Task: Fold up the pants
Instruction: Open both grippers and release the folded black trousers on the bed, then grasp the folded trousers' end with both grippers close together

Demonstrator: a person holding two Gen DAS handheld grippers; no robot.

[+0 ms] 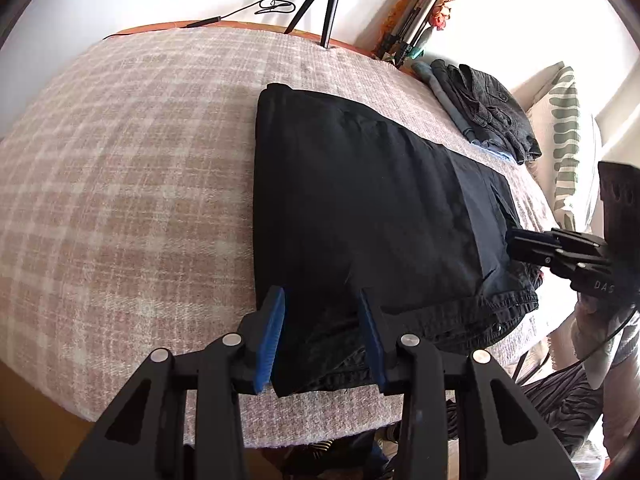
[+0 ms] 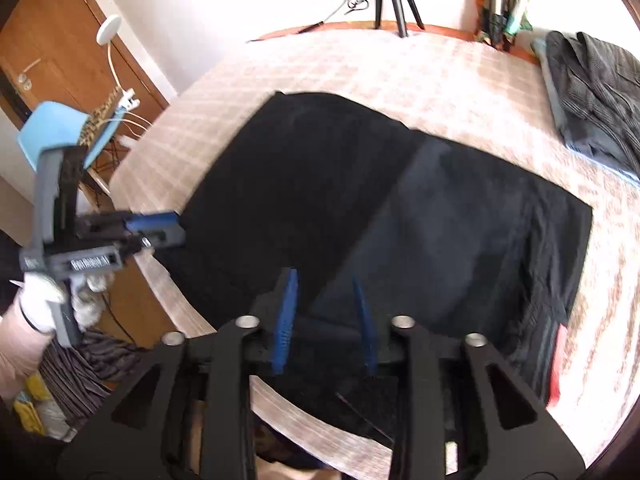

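plaid bedspread (image 1: 120, 168) under black pants (image 1: 360, 184), long axis running near-to-far; my left gripper (image 1: 322, 336) gapes astride their near edge, right gripper (image 2: 324, 320) likewise spread.

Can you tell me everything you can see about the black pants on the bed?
The black pants look like soft, matte cotton. They lie flat on the checked pink-and-white blanket, already folded into a long rectangle, with one layer overlapping another. Stitched seams bunch at the near edge. The left gripper sits open at that near edge, its blue pads either side of the cloth. The right gripper hovers open over them too.
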